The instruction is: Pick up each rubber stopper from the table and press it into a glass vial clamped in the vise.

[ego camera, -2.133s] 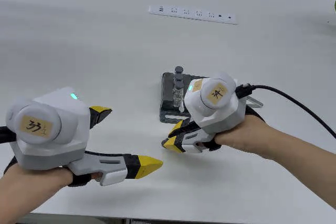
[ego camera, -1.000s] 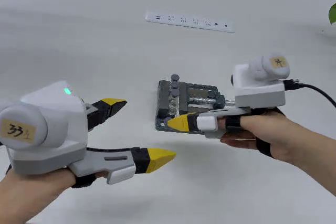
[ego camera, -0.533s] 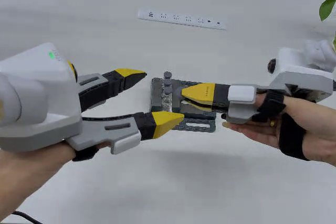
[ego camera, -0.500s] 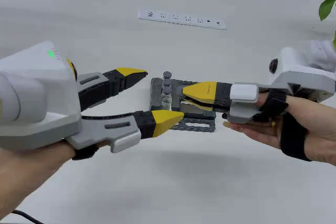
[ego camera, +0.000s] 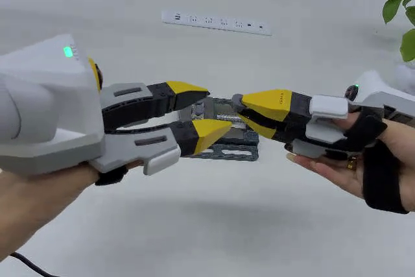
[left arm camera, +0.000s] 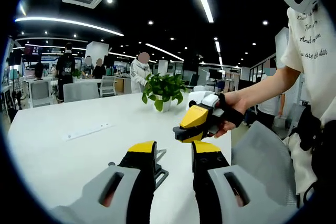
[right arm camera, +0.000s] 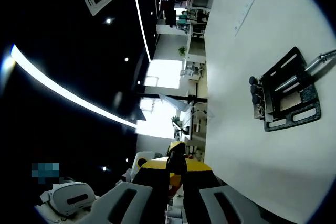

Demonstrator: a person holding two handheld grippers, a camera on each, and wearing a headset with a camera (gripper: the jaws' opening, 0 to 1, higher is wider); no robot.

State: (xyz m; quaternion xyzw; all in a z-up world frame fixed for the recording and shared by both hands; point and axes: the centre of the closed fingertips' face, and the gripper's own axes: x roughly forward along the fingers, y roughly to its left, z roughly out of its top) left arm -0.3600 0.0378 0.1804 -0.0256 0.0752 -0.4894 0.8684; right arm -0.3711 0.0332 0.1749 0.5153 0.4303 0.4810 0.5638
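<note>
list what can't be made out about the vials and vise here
- Right gripper view: the vials are too small to count.
- Head view: the vials sit hidden behind the jaws of the left gripper.
- Left gripper view: the vise is mostly covered by that gripper's own jaw.

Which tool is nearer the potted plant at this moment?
Right. The right tool is out on the potted plant's side, its body just below the leaves in the head view; the left tool is on the opposite side, farther off.
</note>
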